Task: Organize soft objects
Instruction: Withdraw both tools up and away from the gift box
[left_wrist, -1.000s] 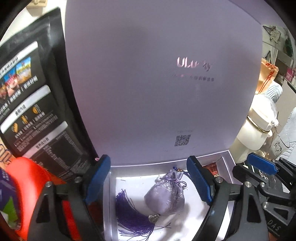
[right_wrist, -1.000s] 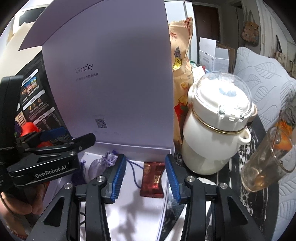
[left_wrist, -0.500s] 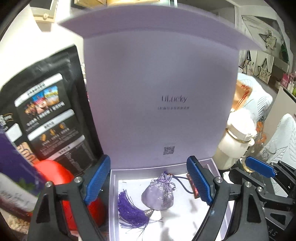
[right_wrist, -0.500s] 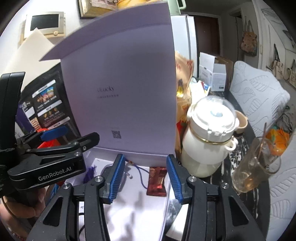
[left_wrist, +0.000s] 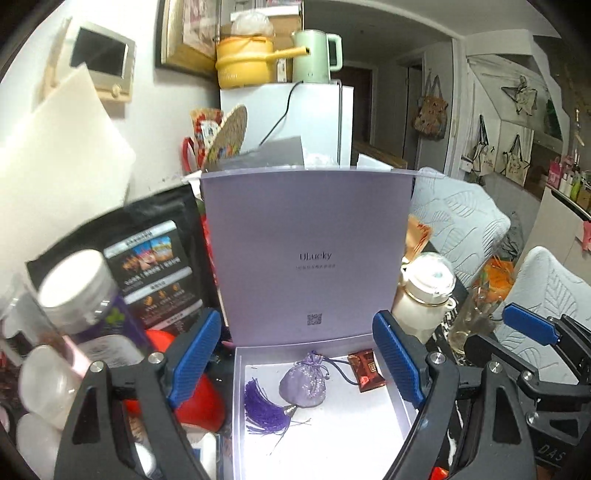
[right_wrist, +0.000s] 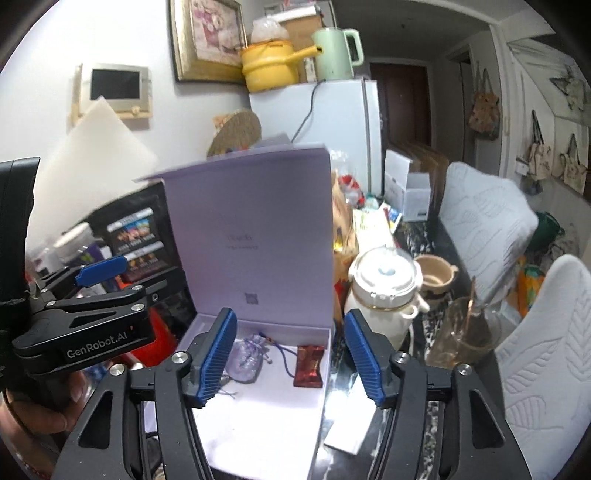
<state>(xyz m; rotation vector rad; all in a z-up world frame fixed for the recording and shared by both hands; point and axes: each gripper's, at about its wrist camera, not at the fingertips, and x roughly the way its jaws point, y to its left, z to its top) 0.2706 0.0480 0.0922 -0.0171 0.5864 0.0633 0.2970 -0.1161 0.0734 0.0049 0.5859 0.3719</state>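
Note:
A lilac gift box (left_wrist: 332, 435) (right_wrist: 255, 428) lies open on the table with its lid (left_wrist: 306, 258) (right_wrist: 255, 236) standing upright behind it. Inside rest a small lilac drawstring pouch (left_wrist: 304, 382) (right_wrist: 246, 356) with a purple tassel (left_wrist: 264, 404) and a red-brown candy wrapper (left_wrist: 367, 371) (right_wrist: 309, 365). My left gripper (left_wrist: 299, 360) hovers above the box, open, with nothing between its fingers. My right gripper (right_wrist: 291, 354) hangs above the box too; its jaws are opening and hold nothing.
Left of the box stand a black snack bag (left_wrist: 151, 266), a white-capped jar (left_wrist: 79, 295) and a red object (left_wrist: 192, 398). Right of it are a white lidded pot (right_wrist: 384, 291), a glass with a spoon (right_wrist: 465, 332) and white cushions (right_wrist: 535, 369). A hand (right_wrist: 40, 406) holds the left gripper.
Both grippers rose and pulled back from the box, so the whole lid and the room behind show. The right gripper's jaws spread wider. Pouch and candy lie unmoved.

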